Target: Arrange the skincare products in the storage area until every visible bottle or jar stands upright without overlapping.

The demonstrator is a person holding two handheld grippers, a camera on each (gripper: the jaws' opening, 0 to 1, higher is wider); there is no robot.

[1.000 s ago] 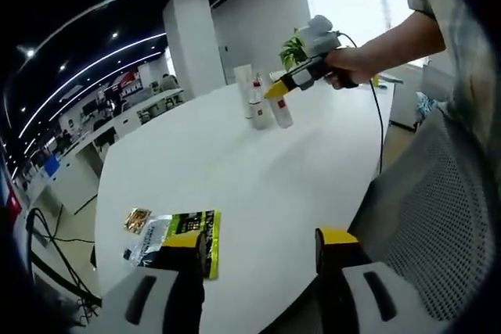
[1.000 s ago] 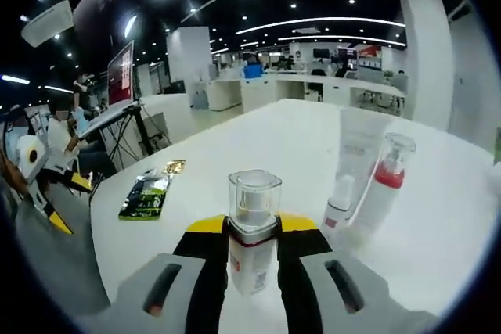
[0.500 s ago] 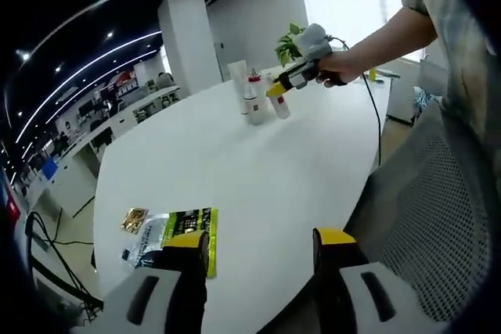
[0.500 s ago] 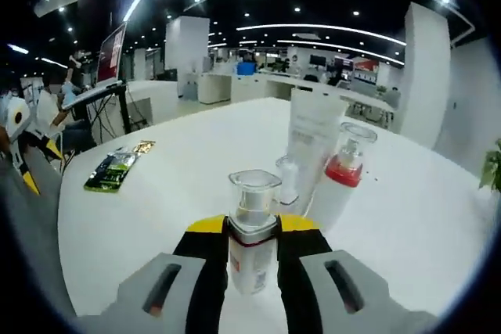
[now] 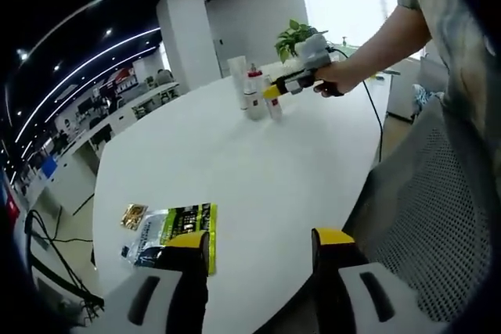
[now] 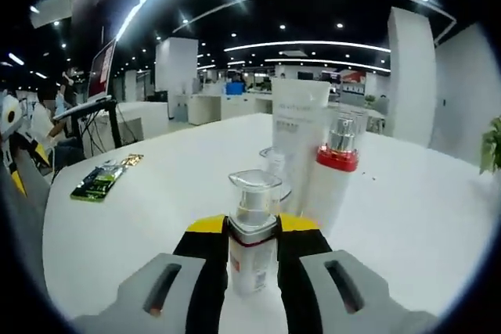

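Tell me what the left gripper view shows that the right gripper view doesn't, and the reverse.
Left gripper view: the left gripper, jaws open and empty, a person's hand holding the right gripper, a grey mesh chair and a potted green plant.
Right gripper view: close up, the right gripper's jaws shut on a clear-capped pump bottle, a small clear-capped bottle behind it, and a monitor on a stand.
Both: the white table, the green foil pack lying flat, and the upright white tube beside the red-collared pump bottle.

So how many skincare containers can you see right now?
4: pump bottle in the right gripper; white tube, red-collared bottle and small bottle behind it. Others may be hidden.
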